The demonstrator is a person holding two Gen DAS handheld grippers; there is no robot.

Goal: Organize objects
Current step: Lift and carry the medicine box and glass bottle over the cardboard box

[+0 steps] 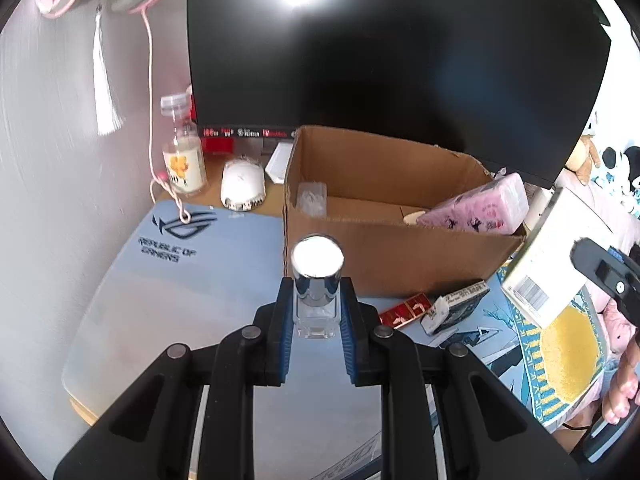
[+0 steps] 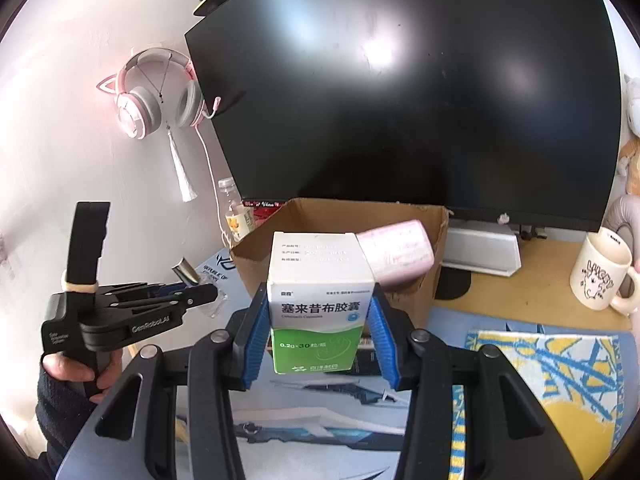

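Observation:
My left gripper [image 1: 316, 312] is shut on a small clear glass bottle with a shiny silver cap [image 1: 317, 258], held upright in front of an open cardboard box [image 1: 384, 256]. The bottle also shows in the right wrist view [image 2: 188, 270], held by the left gripper [image 2: 200, 294]. My right gripper [image 2: 320, 332] is shut on a white and green medicine box [image 2: 318, 300], held in front of the same cardboard box [image 2: 256, 256]. The medicine box also shows in the left wrist view [image 1: 548, 256]. A pink tissue pack [image 1: 480, 208] and a clear item [image 1: 311, 199] lie inside the cardboard box.
A large black monitor [image 1: 380, 48] stands behind the box. A white mouse [image 1: 243, 186] and a plastic bottle [image 1: 184, 156] sit at the back left. A red pack [image 1: 406, 310] and a dark pack [image 1: 456, 306] lie on the desk mat. A white mug [image 2: 600, 276] stands at the right.

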